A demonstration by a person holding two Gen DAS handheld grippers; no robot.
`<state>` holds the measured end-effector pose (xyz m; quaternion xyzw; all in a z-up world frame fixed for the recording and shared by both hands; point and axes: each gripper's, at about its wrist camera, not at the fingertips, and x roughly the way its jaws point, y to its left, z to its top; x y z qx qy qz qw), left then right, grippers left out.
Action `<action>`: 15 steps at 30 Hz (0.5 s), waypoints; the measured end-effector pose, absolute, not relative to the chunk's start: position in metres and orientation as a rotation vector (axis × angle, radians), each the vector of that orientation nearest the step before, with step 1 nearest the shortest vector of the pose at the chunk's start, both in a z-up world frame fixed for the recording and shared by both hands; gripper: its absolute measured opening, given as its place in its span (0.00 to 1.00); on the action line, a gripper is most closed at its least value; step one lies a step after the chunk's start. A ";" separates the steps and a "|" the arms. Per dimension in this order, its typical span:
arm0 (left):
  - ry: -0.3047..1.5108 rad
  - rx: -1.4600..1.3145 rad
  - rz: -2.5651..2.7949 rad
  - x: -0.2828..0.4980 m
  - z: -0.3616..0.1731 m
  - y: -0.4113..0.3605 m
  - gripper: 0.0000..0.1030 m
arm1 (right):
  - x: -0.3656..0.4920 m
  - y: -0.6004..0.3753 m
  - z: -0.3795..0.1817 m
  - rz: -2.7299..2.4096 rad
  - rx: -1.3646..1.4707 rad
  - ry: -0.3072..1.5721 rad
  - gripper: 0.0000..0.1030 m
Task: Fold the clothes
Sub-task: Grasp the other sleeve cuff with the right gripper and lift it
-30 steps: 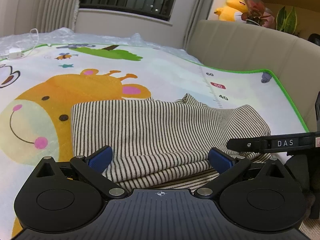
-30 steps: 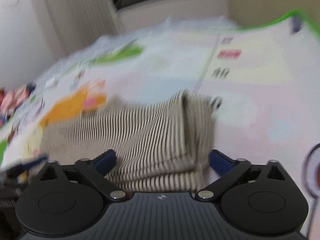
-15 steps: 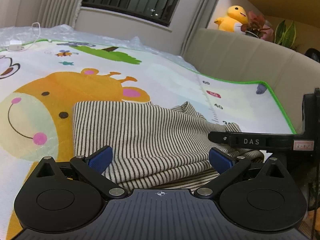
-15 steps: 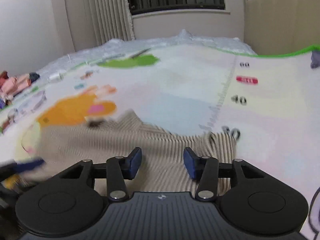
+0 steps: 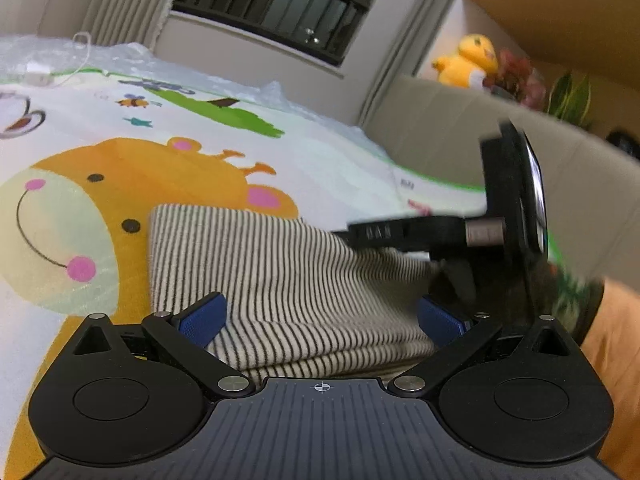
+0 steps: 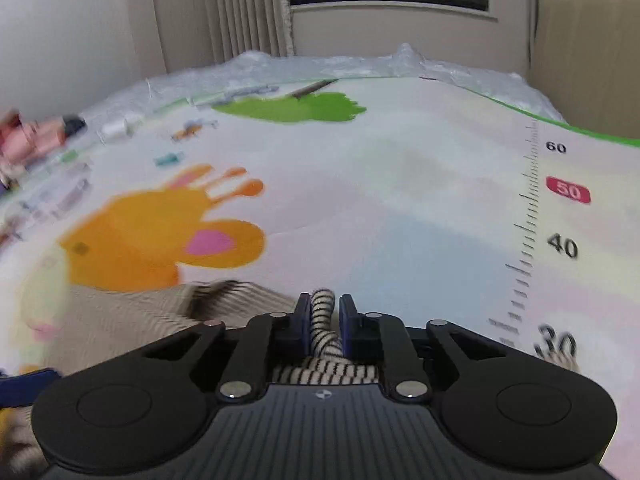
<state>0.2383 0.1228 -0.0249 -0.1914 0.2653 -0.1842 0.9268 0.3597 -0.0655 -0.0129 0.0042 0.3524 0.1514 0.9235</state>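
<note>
Striped garment lies half-folded on the giraffe mat. My right tool is clenched on its bunched edge, to carry the fold over. Left tool stays released, straddling the near edge.

Support surface: a printed play mat with an orange giraffe face, a green tree patch at the far side, a green border and a number scale along its right part. Lying directly on it, near centre: a folded striped garment, partly overlapping the giraffe print. Crinkled clear plastic sheeting lines the mat's far edge.
</note>
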 end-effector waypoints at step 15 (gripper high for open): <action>0.455 -0.545 -0.340 0.188 0.059 0.182 1.00 | 0.156 -0.146 0.006 0.500 0.222 0.765 0.06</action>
